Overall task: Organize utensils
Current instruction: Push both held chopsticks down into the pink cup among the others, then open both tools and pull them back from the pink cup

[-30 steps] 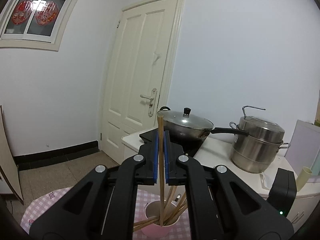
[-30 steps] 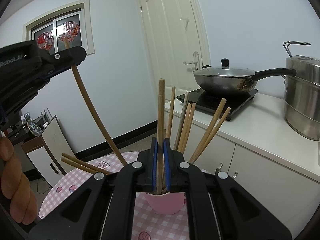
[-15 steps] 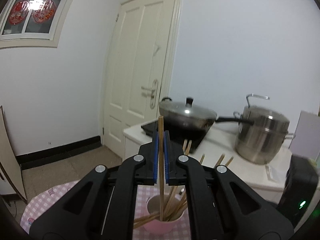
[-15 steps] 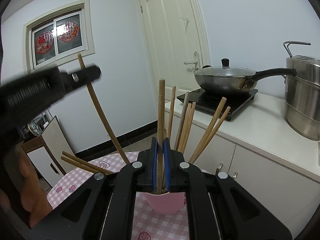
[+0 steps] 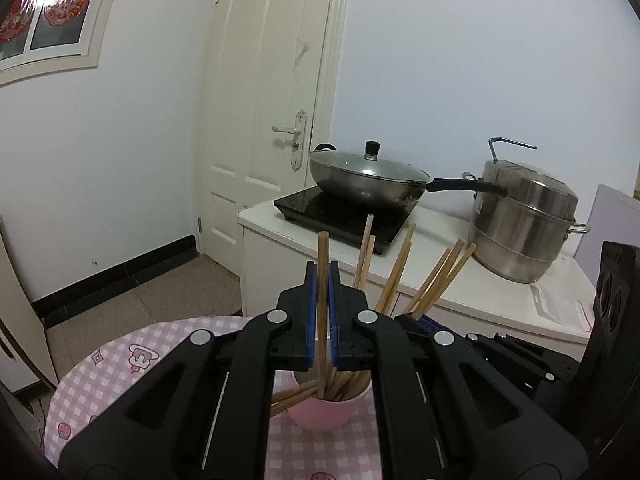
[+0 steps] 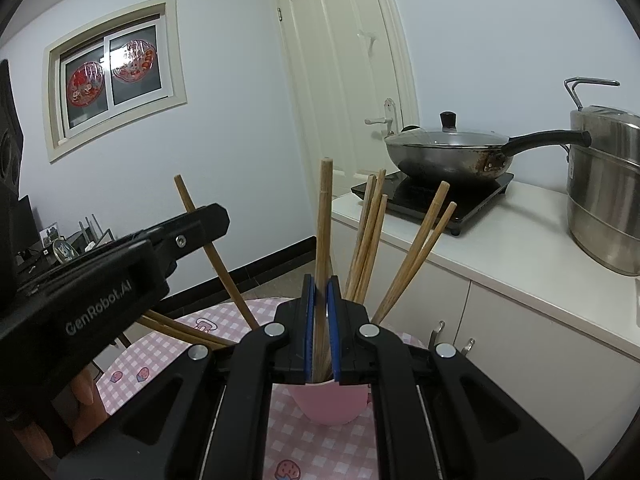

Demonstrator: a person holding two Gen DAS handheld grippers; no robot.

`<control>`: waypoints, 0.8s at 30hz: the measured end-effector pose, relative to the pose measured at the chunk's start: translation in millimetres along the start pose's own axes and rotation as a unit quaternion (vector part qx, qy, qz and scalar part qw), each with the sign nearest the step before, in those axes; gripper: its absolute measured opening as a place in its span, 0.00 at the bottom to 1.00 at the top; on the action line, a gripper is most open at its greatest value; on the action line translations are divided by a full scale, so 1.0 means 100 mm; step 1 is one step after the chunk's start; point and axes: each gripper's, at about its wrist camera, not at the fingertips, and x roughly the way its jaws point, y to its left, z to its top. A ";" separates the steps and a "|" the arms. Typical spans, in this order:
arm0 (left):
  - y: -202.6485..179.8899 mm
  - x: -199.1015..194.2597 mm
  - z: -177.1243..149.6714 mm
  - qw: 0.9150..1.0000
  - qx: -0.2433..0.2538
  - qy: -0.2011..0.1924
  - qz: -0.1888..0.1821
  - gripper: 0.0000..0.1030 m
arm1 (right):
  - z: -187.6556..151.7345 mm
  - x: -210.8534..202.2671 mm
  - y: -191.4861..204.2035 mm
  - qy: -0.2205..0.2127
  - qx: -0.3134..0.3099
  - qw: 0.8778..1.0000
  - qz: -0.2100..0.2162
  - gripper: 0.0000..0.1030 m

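Gripping one chopstick (image 5: 322, 280) each, both claws stay clenched: the left claw (image 5: 323, 312) holds its stick upright, tip inside the pink cup (image 5: 328, 412) just below and ahead; the right claw (image 6: 321, 320) pinches another (image 6: 323, 240) standing in that cup (image 6: 332, 400).

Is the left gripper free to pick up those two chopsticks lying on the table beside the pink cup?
Probably not yet. The left gripper is already shut on a chopstick whose tip is in the pink cup; it must let go first. The two loose chopsticks look unobstructed.
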 end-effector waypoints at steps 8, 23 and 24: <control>0.05 0.06 -0.02 0.999 -0.005 0.038 -0.007 0.06 | -0.01 0.04 -0.02 0.007 0.008 1.000 -0.002 0.06; 0.09 -0.18 0.03 0.999 -0.017 0.036 -0.004 0.06 | 0.04 -0.17 -0.01 -0.007 0.017 1.000 -0.010 0.35; 0.10 -0.21 0.04 0.999 -0.017 0.034 -0.002 0.06 | 0.04 -0.20 0.00 -0.008 0.018 1.000 -0.009 0.36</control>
